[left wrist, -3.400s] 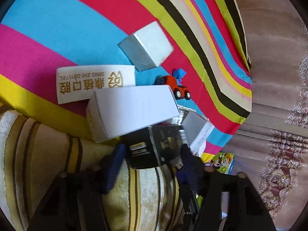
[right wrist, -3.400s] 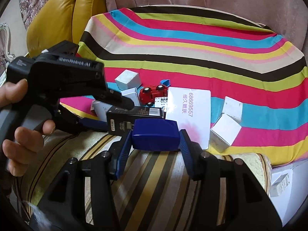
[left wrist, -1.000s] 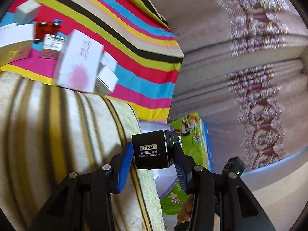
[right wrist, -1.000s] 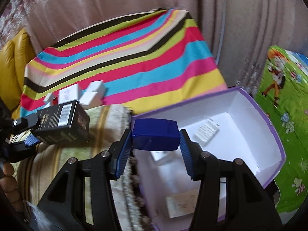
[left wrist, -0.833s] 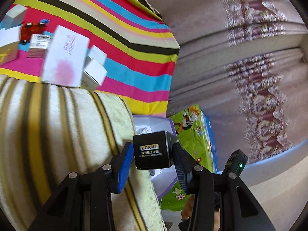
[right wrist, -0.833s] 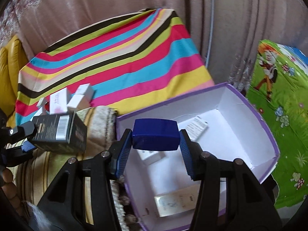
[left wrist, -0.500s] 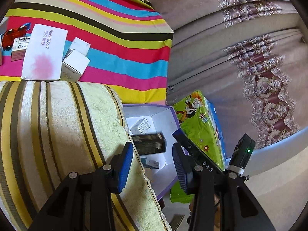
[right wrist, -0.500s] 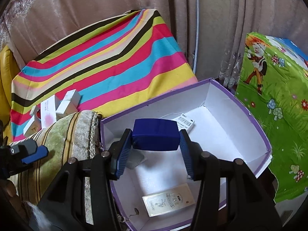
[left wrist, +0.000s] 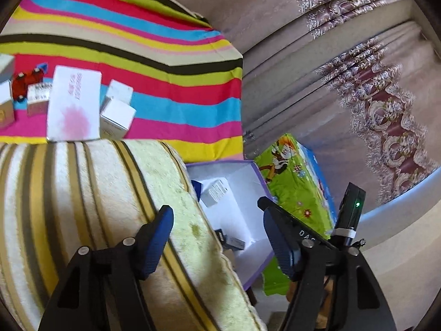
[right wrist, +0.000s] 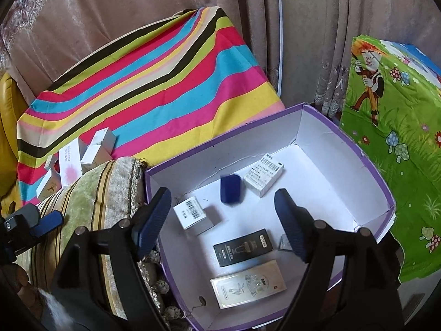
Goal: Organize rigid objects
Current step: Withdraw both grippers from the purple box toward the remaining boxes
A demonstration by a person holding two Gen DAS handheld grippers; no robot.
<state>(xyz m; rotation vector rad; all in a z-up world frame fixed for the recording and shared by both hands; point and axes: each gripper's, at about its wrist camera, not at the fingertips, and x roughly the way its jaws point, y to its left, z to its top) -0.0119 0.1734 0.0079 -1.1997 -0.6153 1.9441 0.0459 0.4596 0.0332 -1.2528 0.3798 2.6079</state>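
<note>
box (right wrist: pixel 325 127) open-topped | right half bare | cushion (right wrist: pixel 91 193) crowds left wall

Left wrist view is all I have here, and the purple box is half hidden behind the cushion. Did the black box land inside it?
Observer: Yes. The right wrist view shows the black box lying flat on the floor of the purple box.
Operator: And the blue case?
Observer: It is in there too: the blue case sits beside a white printed carton, and the right gripper above it is open and empty, its jaws having just opened.
Operator: Anything else in there?
Observer: A barcoded white box and a flat silver box.
</note>
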